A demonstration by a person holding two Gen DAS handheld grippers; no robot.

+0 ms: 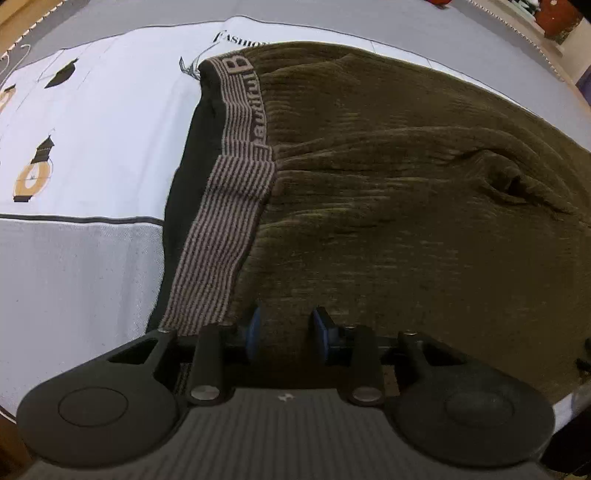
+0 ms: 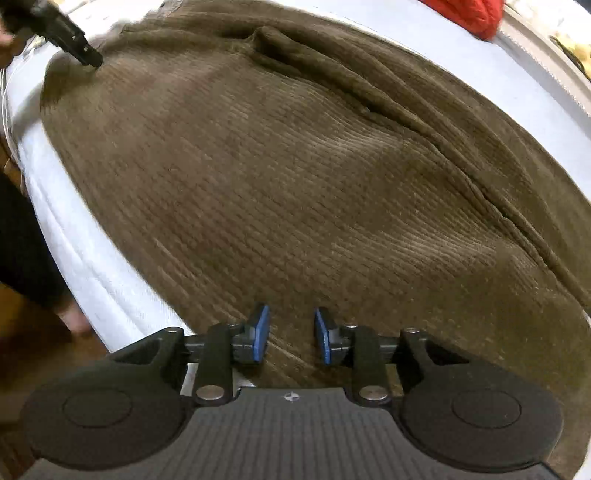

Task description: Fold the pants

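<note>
Left wrist view: the brown corduroy pants (image 1: 406, 184) lie spread on a bed (image 1: 74, 258) covered by a pale printed sheet (image 1: 110, 110). Only here does the striped waistband (image 1: 236, 192) show, running along the pants' left side with lettering on it. The left tool (image 1: 284, 332) sits low over the cloth beside the waistband, its blue pads apart and gripping nothing.

Right wrist view: the pants (image 2: 295, 184) fill the frame, reaching the bed's near edge (image 2: 92, 266). A long fold (image 2: 424, 140) crosses the cloth. The right tool (image 2: 291, 339) has its pads apart above the fabric. The left tool (image 2: 88, 57) touches the far corner. A red thing (image 2: 472, 14) lies at the far edge.
</note>
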